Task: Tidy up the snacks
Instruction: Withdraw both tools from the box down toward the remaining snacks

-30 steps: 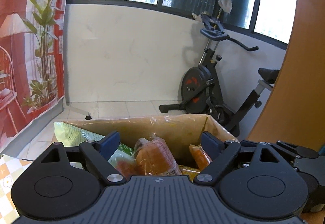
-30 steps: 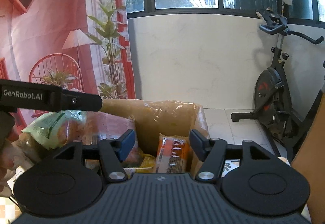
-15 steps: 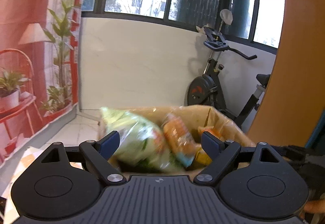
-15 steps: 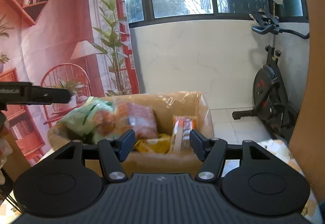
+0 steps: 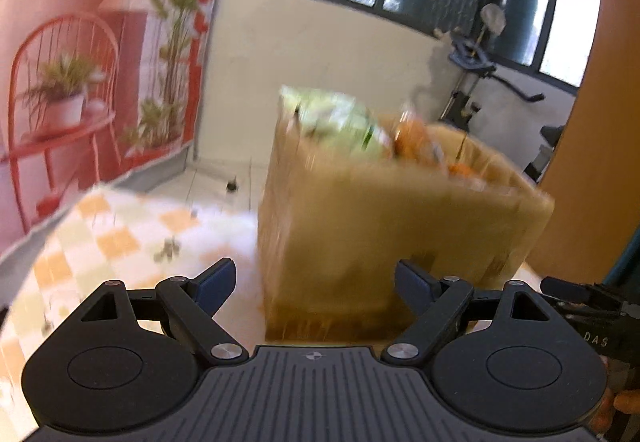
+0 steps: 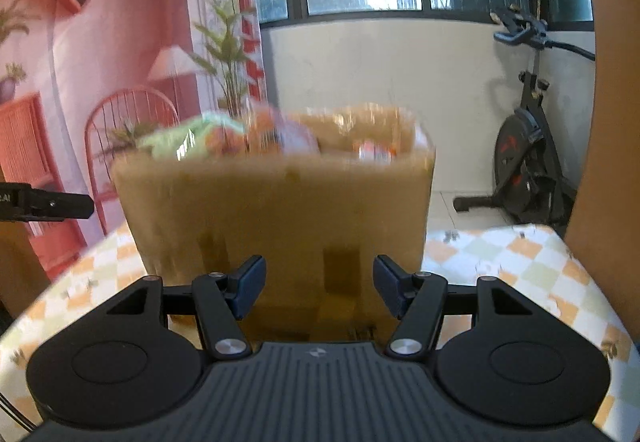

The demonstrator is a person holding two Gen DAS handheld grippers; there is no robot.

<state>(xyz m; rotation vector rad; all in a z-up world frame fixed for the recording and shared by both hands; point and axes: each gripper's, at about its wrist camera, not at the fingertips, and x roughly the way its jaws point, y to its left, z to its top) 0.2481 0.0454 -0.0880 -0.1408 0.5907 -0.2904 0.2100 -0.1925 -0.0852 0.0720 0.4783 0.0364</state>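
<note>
Pulled back and lowered since the earlier frames: both grippers, from above the open top of the cardboard box (image 6: 280, 209) to its outer wall, now seen from the side. Blurred by motion in both views.

Left gripper (image 5: 314, 284): jaws spread wide, empty, facing 1 corner of the box; no contact visible. Right gripper (image 6: 318, 284): jaws partly open, empty, aimed at the box's near wall, pads clear of it.

Box standing upright on the counter (image 6: 520, 262), on a checked orange, green and white cloth. Snacks packed inside, rising above the rim: green bag (image 6: 180, 139) at the left, orange packets (image 6: 280, 133) toward the middle and right; labels unreadable.

Behind: exercise bike (image 6: 528, 161) by the windowed wall, printed red backdrop (image 6: 100, 41) at the left.
</note>
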